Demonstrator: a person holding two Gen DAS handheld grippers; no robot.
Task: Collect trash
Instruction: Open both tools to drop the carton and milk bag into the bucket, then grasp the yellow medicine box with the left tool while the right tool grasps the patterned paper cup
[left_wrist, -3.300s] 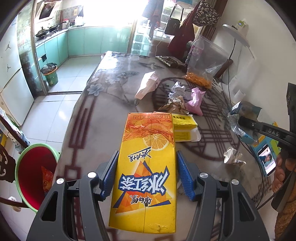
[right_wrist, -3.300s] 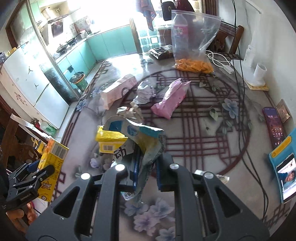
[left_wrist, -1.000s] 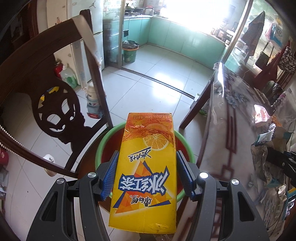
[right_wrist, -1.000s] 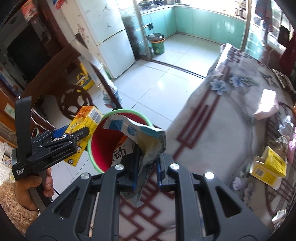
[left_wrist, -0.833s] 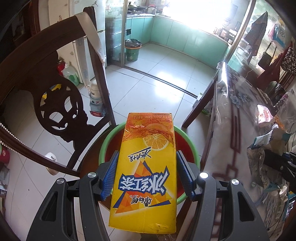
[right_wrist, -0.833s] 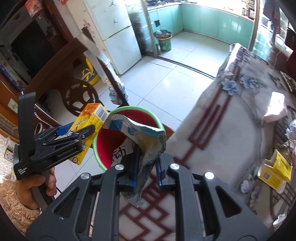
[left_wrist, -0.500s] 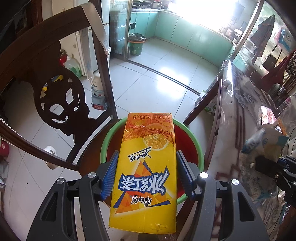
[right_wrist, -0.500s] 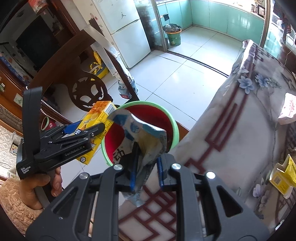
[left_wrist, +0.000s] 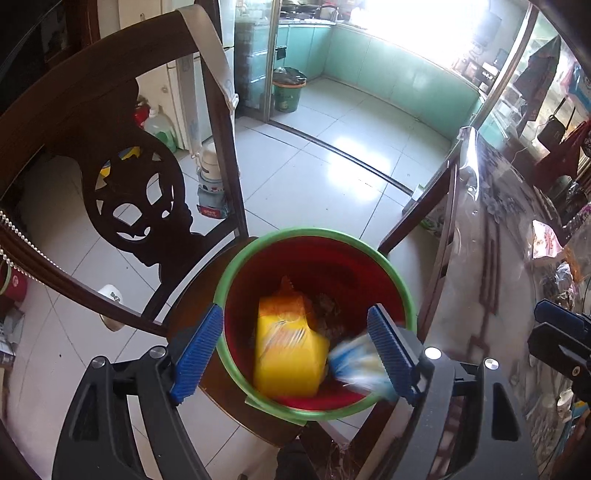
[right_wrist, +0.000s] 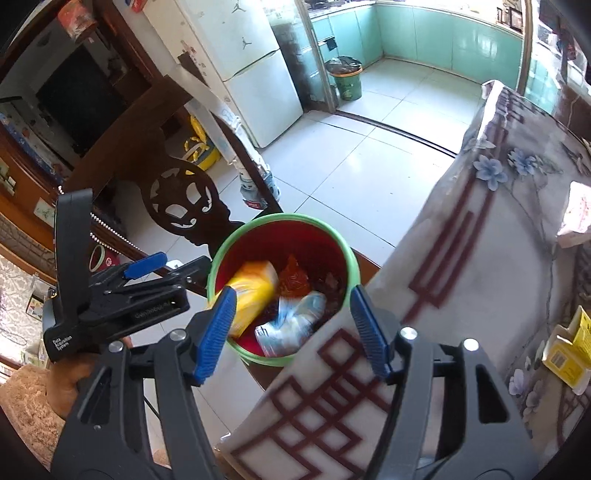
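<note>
Now that both sets of jaws have just been opening, nothing sits between them: your left gripper (left_wrist: 295, 349) stands wide over the bin (left_wrist: 369, 249), and your right gripper (right_wrist: 293, 332) is spread above it too. Half a second ago the left one was clamped on the yellow carton (left_wrist: 290, 356) and the right one pinched the blue-and-white wrapper (right_wrist: 291, 323); both now show blurred inside the red, green-rimmed bin, apparently mid-fall or just landing. That bin stands on the seat of the dark wooden chair (left_wrist: 122, 177), just beside the table edge (right_wrist: 461, 280).

For the task, I judge that two pieces are as good as binned and both your hands are free to go back for more.

Counting what shows: one bin in use, and one further green pail (right_wrist: 345, 81) far off on the kitchen floor. Inside the bin there is one yellow carton, one blue-and-white wrapper, one orange-red packet (right_wrist: 293, 278) and some dark scraps I cannot count. On the table, the right wrist view shows one yellow box (right_wrist: 565, 350) and part of one pale pink pack (right_wrist: 578, 210) at the frame's edge. Two grippers, both empty.
</note>
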